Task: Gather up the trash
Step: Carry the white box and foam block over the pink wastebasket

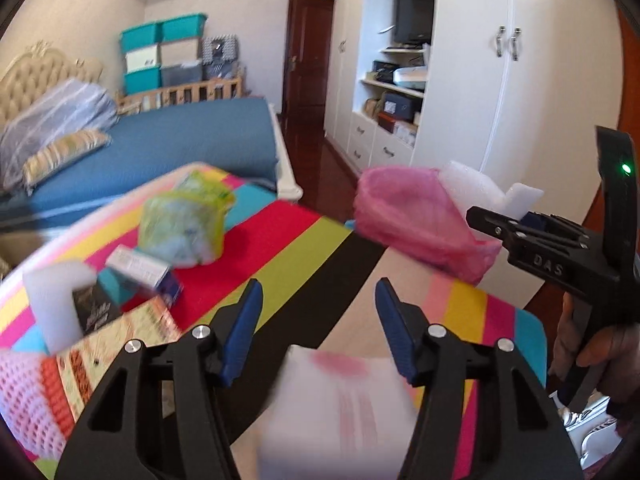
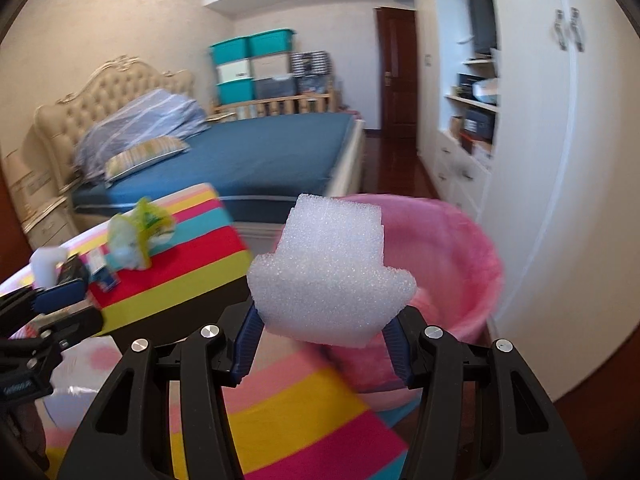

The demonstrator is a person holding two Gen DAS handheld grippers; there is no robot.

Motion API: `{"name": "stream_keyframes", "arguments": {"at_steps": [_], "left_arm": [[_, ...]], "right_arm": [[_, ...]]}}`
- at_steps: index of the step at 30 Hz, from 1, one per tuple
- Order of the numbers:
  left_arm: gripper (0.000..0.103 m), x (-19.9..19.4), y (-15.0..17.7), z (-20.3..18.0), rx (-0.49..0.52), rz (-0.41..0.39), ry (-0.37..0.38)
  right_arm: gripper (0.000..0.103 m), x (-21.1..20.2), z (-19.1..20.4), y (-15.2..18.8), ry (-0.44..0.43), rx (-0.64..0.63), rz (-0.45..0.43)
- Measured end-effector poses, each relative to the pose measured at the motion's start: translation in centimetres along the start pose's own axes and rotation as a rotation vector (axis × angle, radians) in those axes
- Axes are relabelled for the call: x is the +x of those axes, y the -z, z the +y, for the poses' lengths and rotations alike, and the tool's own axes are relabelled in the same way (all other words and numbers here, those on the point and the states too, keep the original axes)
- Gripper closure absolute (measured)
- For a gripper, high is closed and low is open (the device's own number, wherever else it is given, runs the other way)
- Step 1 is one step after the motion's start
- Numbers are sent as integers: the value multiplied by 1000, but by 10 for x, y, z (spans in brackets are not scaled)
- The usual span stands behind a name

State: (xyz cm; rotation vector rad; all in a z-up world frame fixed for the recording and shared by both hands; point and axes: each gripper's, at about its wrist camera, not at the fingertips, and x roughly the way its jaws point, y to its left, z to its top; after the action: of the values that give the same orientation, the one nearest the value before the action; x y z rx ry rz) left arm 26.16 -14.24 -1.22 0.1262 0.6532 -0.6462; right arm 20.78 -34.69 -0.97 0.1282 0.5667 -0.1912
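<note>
Foam (image 2: 330,276), a white stepped block, stands clamped between the blue pads of the right gripper (image 2: 322,334), its broad end low in the jaws and its narrower end pointing up and away, over the near rim of a bin lined with a pink bag (image 2: 452,264). From the left wrist view the same right gripper (image 1: 520,224) reaches in from the right, a hand (image 1: 592,344) on its grip, the foam (image 1: 480,188) just beside the pink bag (image 1: 412,216). Further left, the left gripper (image 1: 318,320) hangs partly open, tilted down over a striped, many-coloured cloth (image 1: 304,248), gripping nothing; a blurred white sheet (image 1: 340,404) lies beneath its jaws. On the cloth at far left lie another white foam piece (image 1: 52,300), small cartons (image 1: 140,276) and a green-printed plastic bundle (image 1: 184,224). Behind stand a blue bed (image 1: 192,152) and white cupboards (image 1: 500,80).
</note>
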Motion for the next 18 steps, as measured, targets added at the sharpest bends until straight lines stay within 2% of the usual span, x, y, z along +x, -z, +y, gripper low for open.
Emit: {"name": "stream_keyframes", "arguments": {"at_steps": [3,6,9,14,18], "left_arm": [[47,1,7,10,-34,32,1],[46,-6,14,15,-51,32,22],[35,-19,22,19,-85,20,31],[24,-37,38,26,-140,29,29],[12,-53,51,23,-130,55,-2]], "right_arm": [[52,1,13,5,-52,-31,-8],[52,-1,17,5,-92,-52,-22],[51,-5,8,0,-122,-27,-39],[51,-14,1,-3,-157,-30,-74],[51,-20,-1,1,-168,-47,-96]]}}
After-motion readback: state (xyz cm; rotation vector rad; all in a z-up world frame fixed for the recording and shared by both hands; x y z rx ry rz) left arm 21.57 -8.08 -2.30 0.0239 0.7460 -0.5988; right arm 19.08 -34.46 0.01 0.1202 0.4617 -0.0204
